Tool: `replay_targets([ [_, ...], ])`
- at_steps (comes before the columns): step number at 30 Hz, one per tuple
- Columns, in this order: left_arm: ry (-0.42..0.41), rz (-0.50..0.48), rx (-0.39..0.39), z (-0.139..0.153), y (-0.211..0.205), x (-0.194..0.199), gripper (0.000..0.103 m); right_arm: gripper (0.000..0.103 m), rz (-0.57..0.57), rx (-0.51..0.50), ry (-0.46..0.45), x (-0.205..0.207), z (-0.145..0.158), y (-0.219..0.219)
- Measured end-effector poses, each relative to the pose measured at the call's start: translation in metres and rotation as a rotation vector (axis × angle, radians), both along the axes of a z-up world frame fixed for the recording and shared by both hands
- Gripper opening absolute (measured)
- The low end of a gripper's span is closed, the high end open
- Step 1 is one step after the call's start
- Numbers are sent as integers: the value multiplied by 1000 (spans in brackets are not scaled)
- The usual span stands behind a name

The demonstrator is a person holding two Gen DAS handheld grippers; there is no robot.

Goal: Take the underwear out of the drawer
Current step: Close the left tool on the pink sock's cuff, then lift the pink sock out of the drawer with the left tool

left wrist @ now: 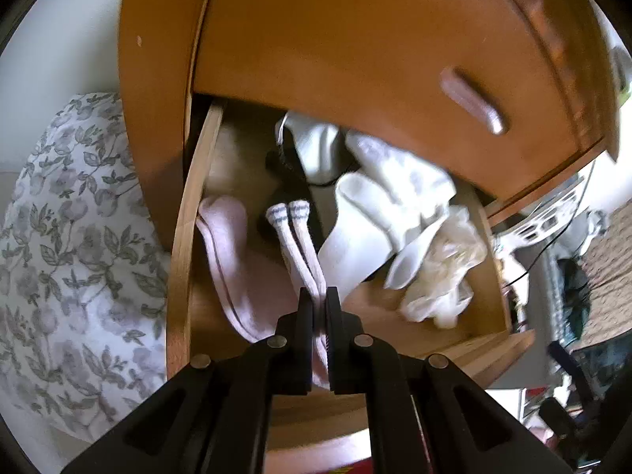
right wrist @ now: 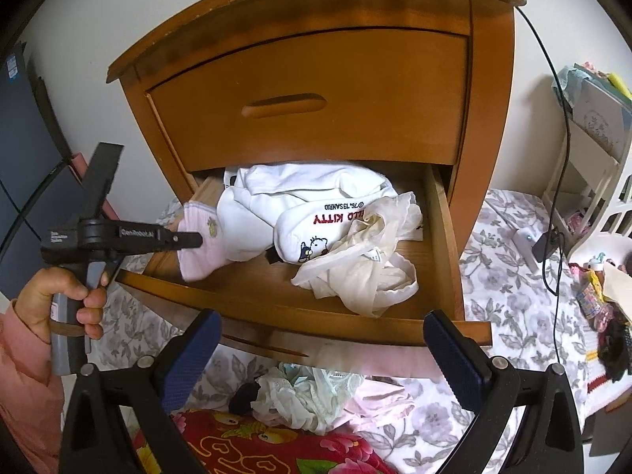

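Note:
The wooden nightstand's lower drawer (right wrist: 276, 316) stands pulled out. In it lie a white printed garment (right wrist: 308, 213), cream sheer underwear (right wrist: 367, 272) and pale pink pieces. My left gripper (left wrist: 318, 296) is shut on a pink ribbed sock pair (left wrist: 300, 237) with grey-striped cuffs, over the drawer's left part (left wrist: 189, 217). In the right wrist view the left gripper (right wrist: 197, 240), held by a person's hand (right wrist: 67, 300), pinches that pink piece (right wrist: 201, 256) at the drawer's left front. My right gripper (right wrist: 318, 324) hangs open in front of the drawer, with nothing between its blue pads (right wrist: 189, 355).
The upper drawer (right wrist: 308, 106) is closed. Below the open drawer a pile of underwear (right wrist: 300, 395) lies on a floral sheet (right wrist: 493, 316), beside a red blanket (right wrist: 256, 446). A white shelf (right wrist: 592, 181) and a black cable (right wrist: 561, 158) stand at the right.

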State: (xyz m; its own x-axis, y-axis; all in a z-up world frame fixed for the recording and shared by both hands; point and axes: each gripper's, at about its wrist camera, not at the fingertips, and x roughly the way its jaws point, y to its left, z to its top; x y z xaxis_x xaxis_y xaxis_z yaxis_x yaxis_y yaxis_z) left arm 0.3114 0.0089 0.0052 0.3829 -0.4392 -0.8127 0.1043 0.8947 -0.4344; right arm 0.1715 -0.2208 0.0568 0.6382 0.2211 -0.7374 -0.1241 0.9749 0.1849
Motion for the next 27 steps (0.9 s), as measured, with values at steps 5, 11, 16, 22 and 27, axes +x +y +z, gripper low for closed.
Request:
replay_targets([
  [5, -57, 17, -40, 17, 4, -12, 5, 103, 4, -9, -8, -5, 5, 3],
  [11, -155, 45, -96, 49, 15, -32, 5, 103, 4, -7, -5, -10, 6, 7],
  [16, -246, 52, -124, 79, 20, -52, 5, 103, 10, -13, -16, -15, 12, 11],
  [22, -322, 51, -131, 107, 25, -76, 5, 103, 10, -19, -23, -24, 18, 14],
  [27, -396, 49, -148, 134, 29, -100, 5, 103, 13, -21, -41, -33, 25, 17],
])
